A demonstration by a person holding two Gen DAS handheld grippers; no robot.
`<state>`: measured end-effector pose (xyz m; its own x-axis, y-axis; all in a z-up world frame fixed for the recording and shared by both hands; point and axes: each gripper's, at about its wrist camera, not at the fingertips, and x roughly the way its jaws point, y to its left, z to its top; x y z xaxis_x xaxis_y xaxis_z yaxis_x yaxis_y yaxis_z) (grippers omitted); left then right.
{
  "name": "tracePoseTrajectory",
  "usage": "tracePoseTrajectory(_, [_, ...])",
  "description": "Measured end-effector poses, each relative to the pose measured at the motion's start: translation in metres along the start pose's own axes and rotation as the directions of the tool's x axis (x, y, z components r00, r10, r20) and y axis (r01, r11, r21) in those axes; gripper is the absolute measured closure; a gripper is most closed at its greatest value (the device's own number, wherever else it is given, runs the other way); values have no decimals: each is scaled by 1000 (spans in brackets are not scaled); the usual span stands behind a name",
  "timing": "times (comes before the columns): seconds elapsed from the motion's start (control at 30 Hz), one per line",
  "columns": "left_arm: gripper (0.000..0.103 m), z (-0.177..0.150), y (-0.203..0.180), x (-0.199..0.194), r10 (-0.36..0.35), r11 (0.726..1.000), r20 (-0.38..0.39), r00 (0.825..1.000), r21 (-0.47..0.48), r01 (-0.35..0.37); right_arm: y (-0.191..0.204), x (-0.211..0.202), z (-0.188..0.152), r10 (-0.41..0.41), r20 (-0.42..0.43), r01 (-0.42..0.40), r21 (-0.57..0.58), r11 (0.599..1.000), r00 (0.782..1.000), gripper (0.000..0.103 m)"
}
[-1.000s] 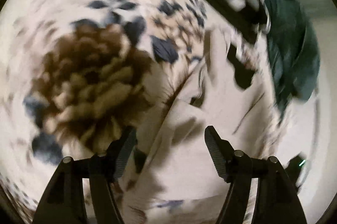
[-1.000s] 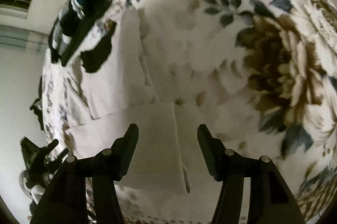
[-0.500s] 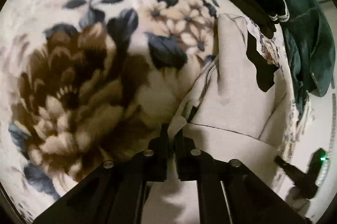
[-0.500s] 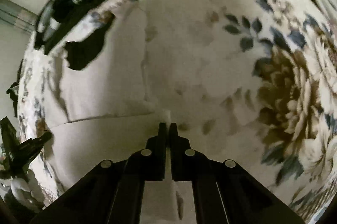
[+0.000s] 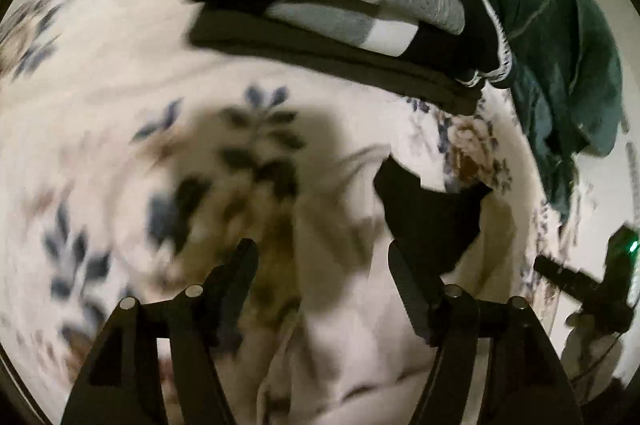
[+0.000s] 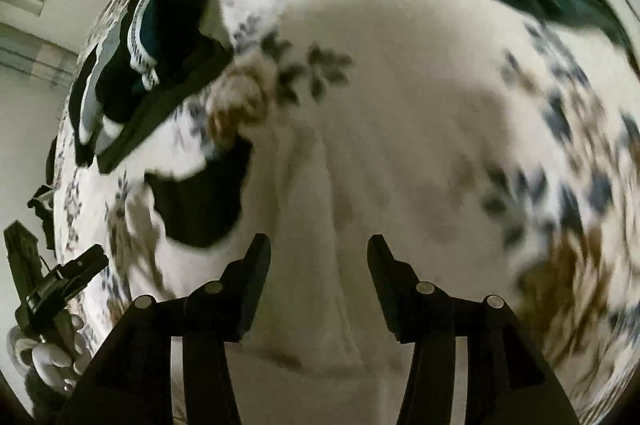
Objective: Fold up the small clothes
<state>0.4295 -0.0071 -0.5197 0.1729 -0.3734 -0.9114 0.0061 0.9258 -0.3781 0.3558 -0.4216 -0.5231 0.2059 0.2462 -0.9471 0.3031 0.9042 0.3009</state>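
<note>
Both grippers let go of the cream garment on the floral bed.
Left gripper and right gripper (clamped shut half a second earlier) now hold fingers spread, gripping nothing.

No text, label, brand or number can be read in either view. The trim on the dark folded clothes carries a light repeating pattern that may be lettering, but blur and small size leave it unreadable.
</note>
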Motion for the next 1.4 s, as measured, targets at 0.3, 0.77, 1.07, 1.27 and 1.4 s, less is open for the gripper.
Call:
tracePoseTrajectory(0.3, [40, 34, -42, 64, 144, 962, -84, 986, 244, -120, 72, 75, 63, -276, -37, 250, -327, 911, 960, 44])
tracePoseTrajectory(0.77, [100, 4, -43, -21, 18, 975, 103, 995, 216, -40, 84, 14, 49, -169, 83, 186, -278, 942, 982, 98])
tracePoseTrajectory(1.07, [99, -101, -37, -116, -42, 992, 167, 985, 126, 21, 62, -85, -89, -77, 136, 102, -182, 978, 988, 98])
tracePoseTrajectory(1.27, [95, -209, -6, -84, -32, 999, -35, 999, -9, 31, 21, -76, -203, -92, 5, 91, -171, 981, 996, 98])
tracePoseTrajectory(1.4, [82, -257, 24, -62, -100, 982, -166, 981, -176, 71, -11, -35, -252, -124, -208, 87, -179, 980, 970, 86])
